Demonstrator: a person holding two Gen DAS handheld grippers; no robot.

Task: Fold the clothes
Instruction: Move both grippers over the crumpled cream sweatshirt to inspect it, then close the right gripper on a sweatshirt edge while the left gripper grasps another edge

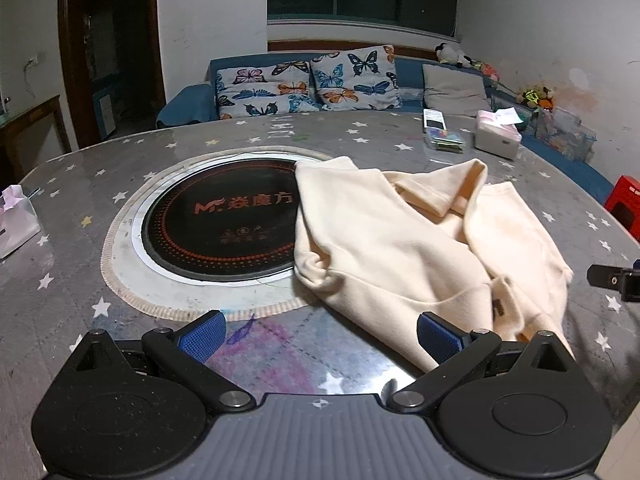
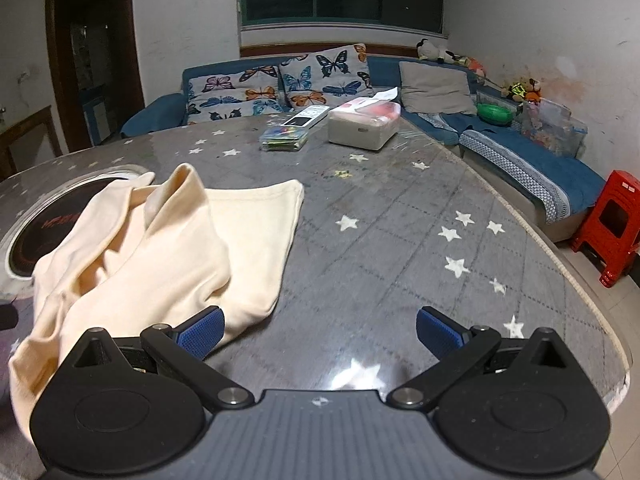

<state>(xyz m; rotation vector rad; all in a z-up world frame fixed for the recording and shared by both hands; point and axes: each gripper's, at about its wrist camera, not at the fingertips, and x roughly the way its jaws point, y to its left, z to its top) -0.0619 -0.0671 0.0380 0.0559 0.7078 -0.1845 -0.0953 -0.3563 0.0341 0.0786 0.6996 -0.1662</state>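
Lying crumpled near the table's [image 2: 400,216] front edge, partly over its round black cooktop [image 1: 220,224], is a cream shirt [image 1: 420,248]. Left gripper [image 1: 320,338] and right gripper [image 2: 320,334] hover with fingers spread wide, empty.

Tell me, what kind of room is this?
Most likely a living room in someone's home. A blue sofa with butterfly cushions runs along the walls, soft toys sit on its back, and a cream garment lies on a round table.
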